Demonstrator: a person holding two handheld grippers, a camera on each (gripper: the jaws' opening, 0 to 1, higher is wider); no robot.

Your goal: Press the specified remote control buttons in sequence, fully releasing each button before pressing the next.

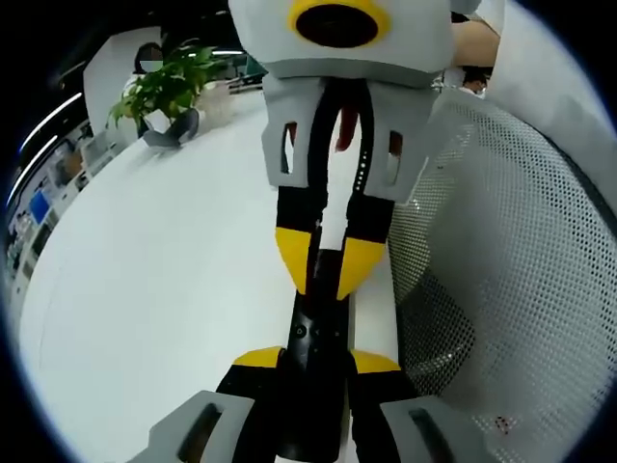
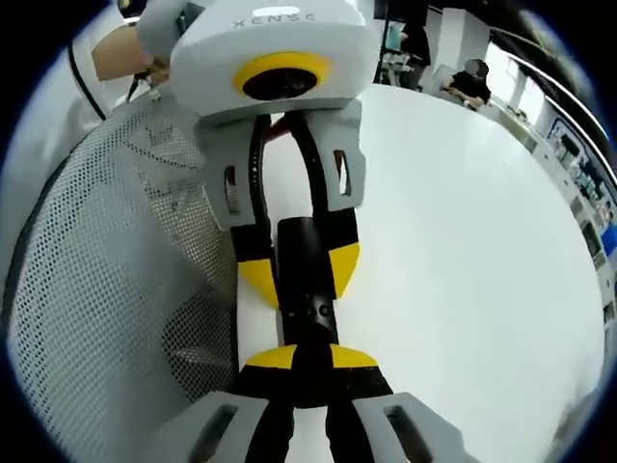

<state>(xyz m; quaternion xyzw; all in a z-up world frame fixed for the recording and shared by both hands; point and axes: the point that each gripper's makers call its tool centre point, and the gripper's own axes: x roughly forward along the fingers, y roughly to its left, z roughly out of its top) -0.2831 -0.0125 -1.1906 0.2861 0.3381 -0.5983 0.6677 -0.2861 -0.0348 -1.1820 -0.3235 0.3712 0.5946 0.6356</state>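
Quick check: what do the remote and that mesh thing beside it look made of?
Remote control: looks like black plastic, slightly glossy, with faint highlights on its small buttons. Mesh chair back: pale woven or perforated mesh, matte, see-through holes; fabric or plastic, unclear. Table: smooth white, laminate-like.

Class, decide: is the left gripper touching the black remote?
Touching. In the left gripper view, the left gripper has its yellow-tipped jaws closed against both sides of the black remote.

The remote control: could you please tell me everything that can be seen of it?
The remote control is a slim black bar, seemingly plastic, with small round buttons on its upper face. It lies lengthwise over the white table, beside a white mesh surface. The left gripper clamps one end between yellow-tipped jaws; the right gripper meets it from the opposite end, its jaws close around the bar.
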